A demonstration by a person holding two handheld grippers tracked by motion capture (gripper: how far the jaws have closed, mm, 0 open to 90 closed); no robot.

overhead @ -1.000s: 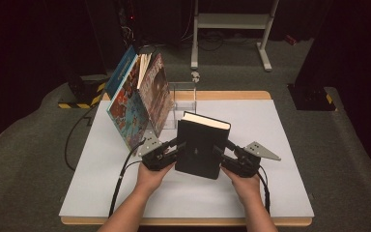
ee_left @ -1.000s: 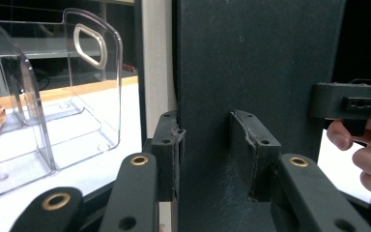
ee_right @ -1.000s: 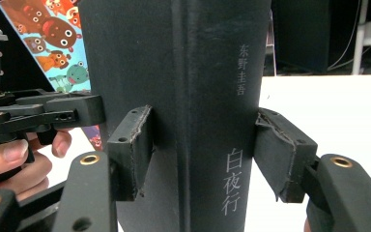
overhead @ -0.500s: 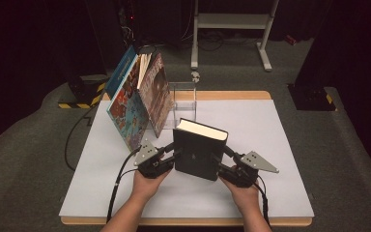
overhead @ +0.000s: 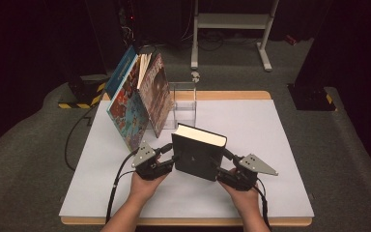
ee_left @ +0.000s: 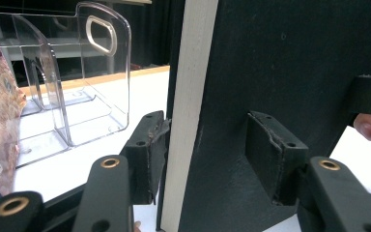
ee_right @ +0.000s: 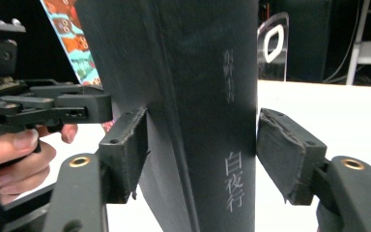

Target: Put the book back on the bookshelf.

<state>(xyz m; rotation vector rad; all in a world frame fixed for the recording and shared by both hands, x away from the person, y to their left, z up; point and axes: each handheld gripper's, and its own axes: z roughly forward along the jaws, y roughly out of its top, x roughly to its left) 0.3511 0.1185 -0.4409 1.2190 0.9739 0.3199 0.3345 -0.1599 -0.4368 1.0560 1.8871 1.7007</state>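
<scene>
I stand a thick black hardcover book (overhead: 199,153) upright on the white table top (overhead: 251,121), near the front edge and about midway across, its spine turned to my right and its pale page block to my left. My left gripper (overhead: 166,155) straddles the page edge: in the left gripper view one pad (ee_left: 153,154) touches the cream pages (ee_left: 186,111) while the other pad (ee_left: 272,159) appears to stand just off the cover, though the angle leaves that doubtful. These jaws have just been opening, with the book between them. My right gripper (overhead: 224,162) straddles the spine; in the right gripper view a gap shows on each side between the pads (ee_right: 285,152) and the book, so the fingers are spread. They too have just been opening around it.

As I judge it, the book is set down on its lower edge and both grips are being let go. What remains is to draw both grippers back and, probably, to move the book into the clear plastic divided book stand (overhead: 184,99) at the far side, which holds no book. Two illustrated picture books (overhead: 137,101) lean together to the left of the stand.

The spine carries pale Chinese characters (ee_right: 234,181), the lower group reading "白夜行"; the smaller group above is too faint to read.
</scene>
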